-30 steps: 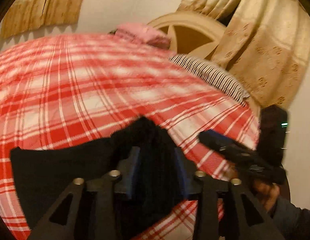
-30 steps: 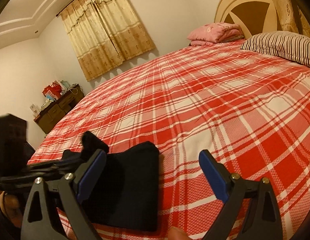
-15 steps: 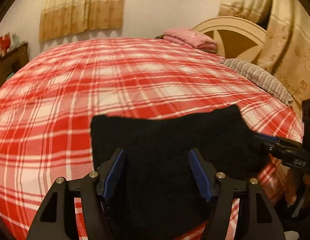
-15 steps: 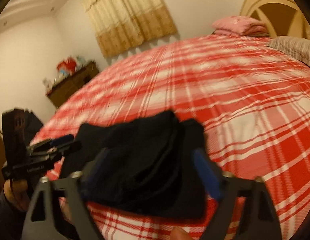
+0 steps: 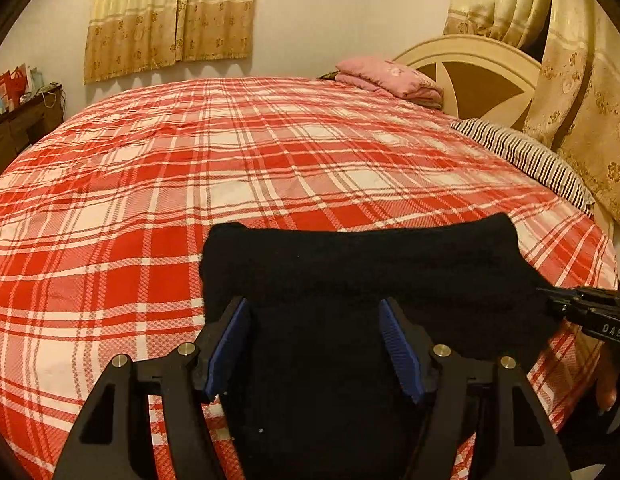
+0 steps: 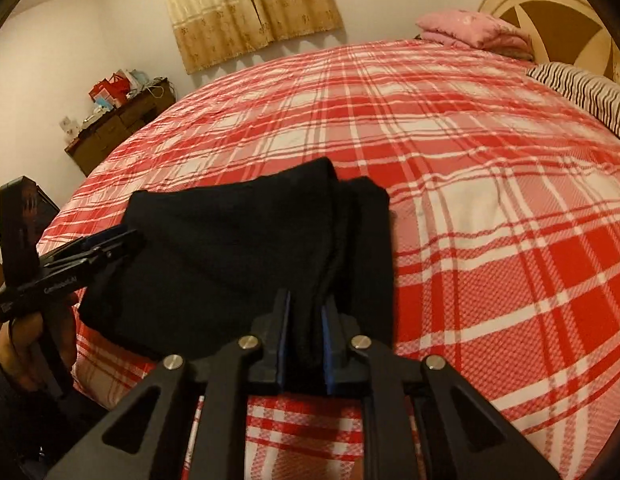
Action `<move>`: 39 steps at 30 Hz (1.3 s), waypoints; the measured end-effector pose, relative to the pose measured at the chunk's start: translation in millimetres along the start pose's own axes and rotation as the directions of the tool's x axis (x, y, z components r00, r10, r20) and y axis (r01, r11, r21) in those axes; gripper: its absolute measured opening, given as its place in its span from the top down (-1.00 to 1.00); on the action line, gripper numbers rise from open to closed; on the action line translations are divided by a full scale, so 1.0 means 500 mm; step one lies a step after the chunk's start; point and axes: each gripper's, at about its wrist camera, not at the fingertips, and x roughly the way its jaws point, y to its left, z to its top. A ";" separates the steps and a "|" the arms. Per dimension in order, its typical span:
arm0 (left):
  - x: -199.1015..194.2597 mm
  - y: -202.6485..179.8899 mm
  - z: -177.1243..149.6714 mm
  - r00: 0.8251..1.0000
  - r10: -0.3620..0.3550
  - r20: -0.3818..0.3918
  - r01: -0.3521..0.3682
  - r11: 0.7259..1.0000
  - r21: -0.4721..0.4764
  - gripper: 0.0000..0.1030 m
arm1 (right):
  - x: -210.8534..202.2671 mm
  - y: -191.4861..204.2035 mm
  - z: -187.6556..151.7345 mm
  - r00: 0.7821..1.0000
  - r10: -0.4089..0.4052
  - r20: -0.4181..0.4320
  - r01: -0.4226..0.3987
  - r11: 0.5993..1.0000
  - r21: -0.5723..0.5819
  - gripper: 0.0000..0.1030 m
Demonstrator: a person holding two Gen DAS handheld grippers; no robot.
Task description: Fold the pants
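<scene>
From my remote station I find the black pants [image 5: 361, 280] lying folded into a compact block at the near edge of the bed [image 5: 190, 168], on its red-and-white plaid cover. In the right wrist view the fold shows several stacked layers along its right-hand edge.

Left gripper [image 5: 314, 344]: jaws stand apart, blue pads either side of the near part of the pants, neither pad pressing on the cloth as far as I can see. The fabric runs under and between the fingers. In the right wrist view the same gripper [image 6: 128, 236] appears at the left side of the pants, held in the person's hand [image 6: 18, 344].

Right gripper [image 6: 306, 320]: jaws are closing, nearly together, with a bunched ridge of the pants' layered edge pinched between the blue pads. The left wrist view shows this gripper [image 5: 547, 296] meeting the right end of the fold.

Surroundings: a pink folded blanket [image 5: 389, 80] and a striped pillow [image 5: 525, 156] lie near the headboard [image 5: 481, 68], well apart from the pants. Curtains [image 5: 170, 16] hang on the far wall, and a dark dresser [image 6: 118, 128] stands beyond the bed
</scene>
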 end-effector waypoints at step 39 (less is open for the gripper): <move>0.020 0.039 -0.022 0.998 0.004 -0.063 -0.009 0.997 -0.073 -0.53 | 0.079 0.029 0.041 0.997 -0.080 0.011 0.080 0.989 -0.125 -0.52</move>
